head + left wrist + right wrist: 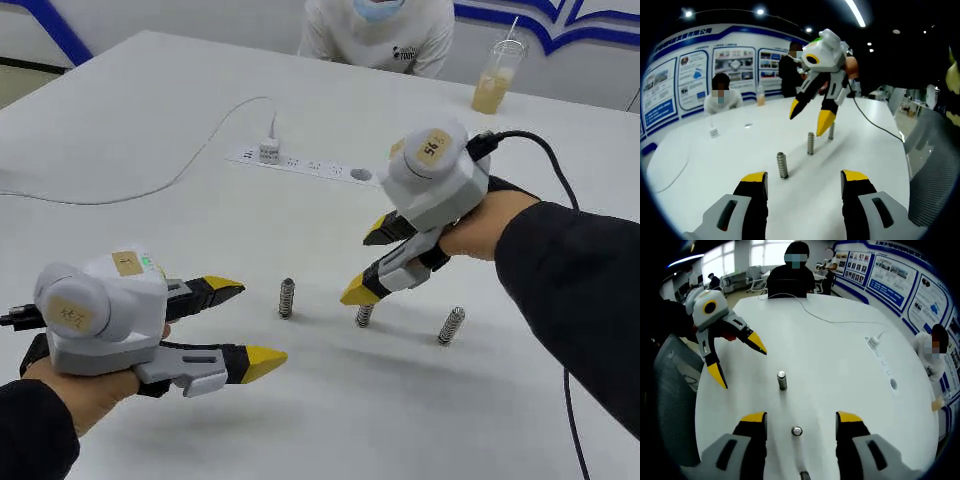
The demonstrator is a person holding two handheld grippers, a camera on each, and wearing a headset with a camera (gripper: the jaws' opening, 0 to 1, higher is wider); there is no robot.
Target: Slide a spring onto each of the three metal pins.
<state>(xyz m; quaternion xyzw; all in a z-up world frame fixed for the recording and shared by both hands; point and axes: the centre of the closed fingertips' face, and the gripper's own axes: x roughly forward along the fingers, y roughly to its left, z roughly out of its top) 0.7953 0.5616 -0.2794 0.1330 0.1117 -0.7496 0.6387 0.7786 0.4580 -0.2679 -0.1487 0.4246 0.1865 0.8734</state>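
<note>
Springs (pixel 364 315) in a row of three, upright on the white table (pixel 140 140), apart from one another, each coiled round a metal pin.

Far left in the head view: left gripper (pixel 255 322), held low in a hand (pixel 85 395), jaws apart with nothing between, yellow tips aimed toward the row. Just right of those tips: left spring (pixel 287 297), standing straight with a metal cap at its top. Next along: middle spring (pixel 364 315), just below the lower yellow tip of the right gripper (pixel 362 265); touching or not, cannot tell. Right gripper angled down from the upper right, jaws spread, gripping nothing. Farther right: right spring (pixel 451 325), looking a little tilted, clear of both grippers.

Behind the row: power strip (pixel 300 165) with a white cable, then a cup (pixel 495 80) of pale drink near the far right edge.

Left gripper view: own tips wide apart (pixel 804 177), nearest spring (pixel 782 165) just ahead.

Right gripper view: looks down along the row, with one pin top (pixel 797 430) between the spread tips.
</note>
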